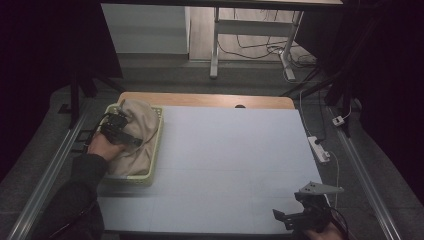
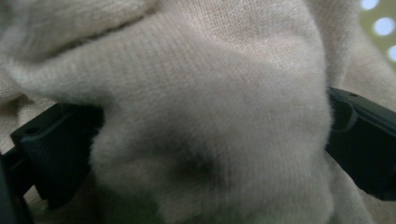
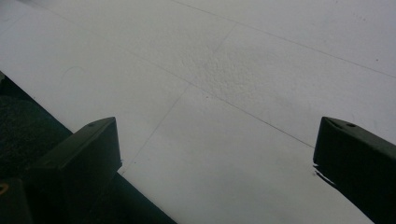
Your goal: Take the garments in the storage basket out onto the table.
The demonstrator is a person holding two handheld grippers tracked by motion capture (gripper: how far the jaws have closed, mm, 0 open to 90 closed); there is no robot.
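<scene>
Left gripper (image 1: 116,128): down in the basket, its jaws set wide with a thick fold of the beige sweater (image 2: 210,116) bulging between them. In the left gripper view the knit fills the gap but the jaws look spread — I judge it not yet pinched.
Right gripper (image 1: 287,218): hovering low over the near right corner of the table, jaws wide apart, nothing between them.
Sweater: bundled in the pale green basket (image 1: 150,176) at the table's left edge, heaped above the rim.
Step in hand: by my reading, taking hold of the sweater to lift it out of the basket.
Doing it well: press on a deep fold rather than a thin skin of knit, so the loose weave does not slip free; lift straight up until the cloth clears the rim, or the light basket may drag along.
Edges: the basket sits just beside the table's left edge, and the right gripper is close to the near edge — little margin at either.
Open room: the white table cover (image 1: 235,160) is bare from the basket across to the right, wide space for laying the sweater out.
</scene>
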